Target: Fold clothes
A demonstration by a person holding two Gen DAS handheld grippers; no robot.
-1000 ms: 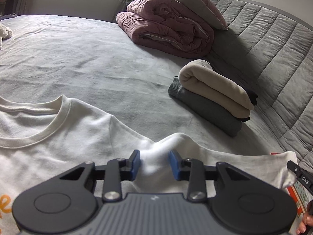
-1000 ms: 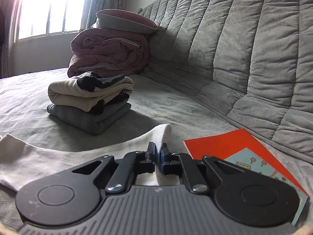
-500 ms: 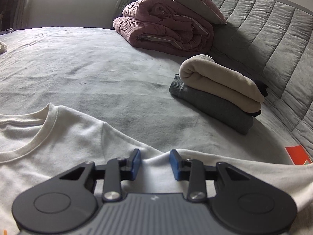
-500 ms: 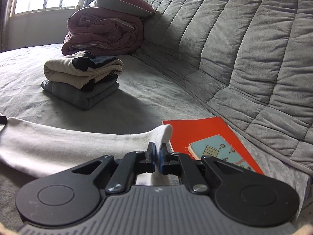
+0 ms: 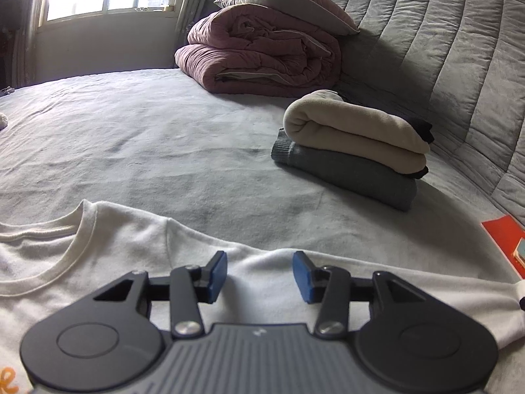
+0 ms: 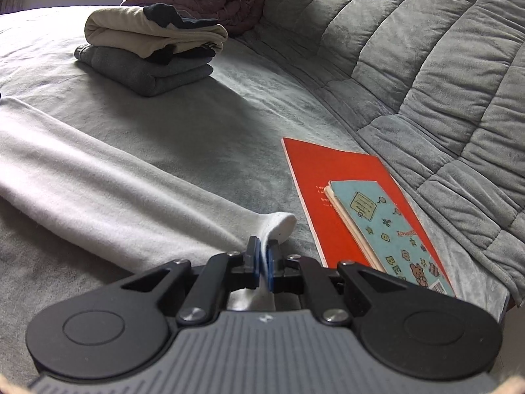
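Note:
A white long-sleeved shirt (image 5: pixel 124 246) lies flat on the grey bed, collar to the left in the left wrist view. My left gripper (image 5: pixel 259 274) is open, its blue pads apart over the shoulder, holding nothing. The shirt's sleeve (image 6: pixel 98 177) stretches out across the bed in the right wrist view. My right gripper (image 6: pixel 262 257) is shut on the cuff (image 6: pixel 279 226) at the sleeve's end, low over the bed.
A stack of folded clothes (image 5: pixel 351 151), beige on grey, sits ahead, also in the right wrist view (image 6: pixel 151 55). A folded pink duvet (image 5: pixel 262 55) with a pillow lies behind. A red book (image 6: pixel 338 190) with a blue notebook (image 6: pixel 387 229) lies right of the cuff. A quilted headboard (image 6: pixel 426 65) bounds the right.
My left gripper has let go of the bunched shoulder fabric and opened wider; the cloth now lies flat. My right gripper has drawn the cuff outward and lower, straightening the sleeve.

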